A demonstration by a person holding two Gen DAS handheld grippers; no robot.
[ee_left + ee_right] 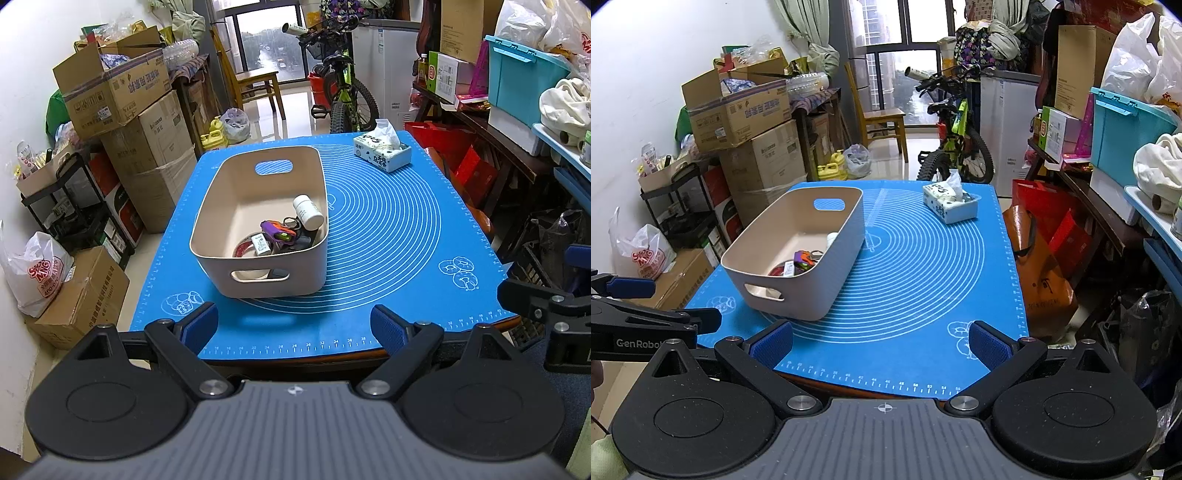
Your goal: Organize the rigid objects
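Note:
A beige plastic basket point(207, 221) point(846, 236) with handle cut-outs stands on the blue mat point(388, 229) point(923, 266), left of the middle. Inside it lie a white pill bottle point(308, 211), a purple and orange item point(277, 230) point(805, 257), a tape roll point(243, 248), a small white box point(261, 244) and dark items. My left gripper point(293, 328) hovers open over the mat's near edge, short of the basket, nothing between its blue pads. My right gripper point(881, 345) is open too, empty, at the near edge right of the basket.
A tissue pack point(384, 147) point(951, 201) sits at the mat's far right. Cardboard boxes point(122, 96) and a black shelf point(74, 206) crowd the left side. A bicycle point(343, 92) stands behind the table. Red bags point(1045, 236) and loaded shelves fill the right.

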